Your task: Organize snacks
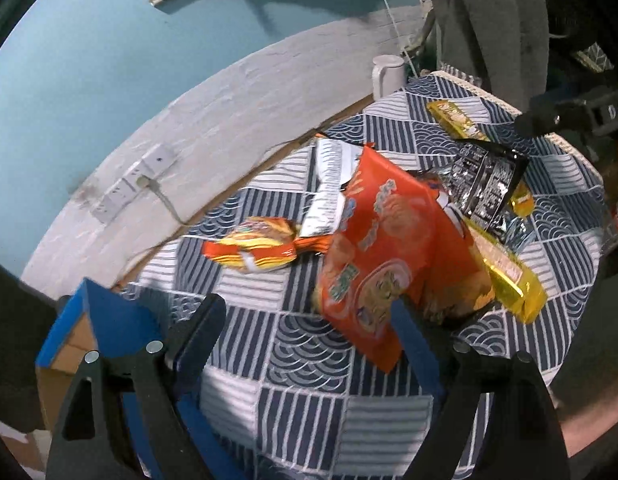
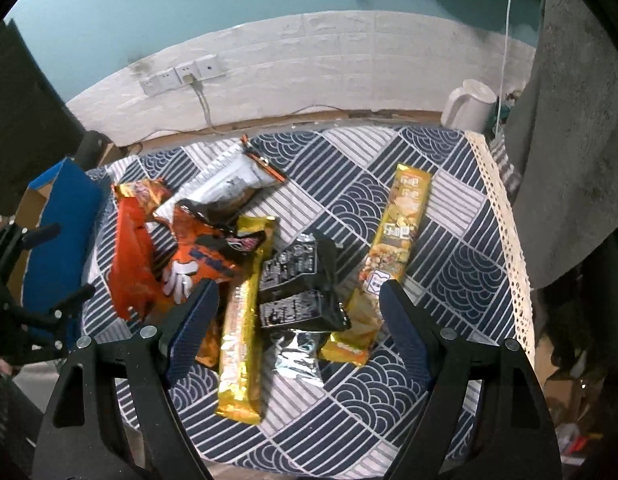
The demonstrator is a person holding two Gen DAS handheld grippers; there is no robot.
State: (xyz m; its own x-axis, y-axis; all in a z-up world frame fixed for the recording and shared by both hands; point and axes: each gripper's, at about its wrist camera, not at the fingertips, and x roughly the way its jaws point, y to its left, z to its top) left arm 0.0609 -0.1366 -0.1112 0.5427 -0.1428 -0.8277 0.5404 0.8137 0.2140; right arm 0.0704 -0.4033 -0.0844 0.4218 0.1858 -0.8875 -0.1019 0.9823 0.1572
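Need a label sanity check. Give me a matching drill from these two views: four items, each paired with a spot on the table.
Items:
1. kettle
2. black pack
3. blue box
4. lone gold bar

Places, as the right wrist view shows them:
A. off the table's left edge
B. far right corner, by the wall
C. middle of the pile, between two gold packs
D. lying apart, right of the pile

Pairs: 1-B, 2-C, 3-A, 4-D

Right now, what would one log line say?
left claw: open, empty | right claw: open, empty | snack packets: piled on tablecloth
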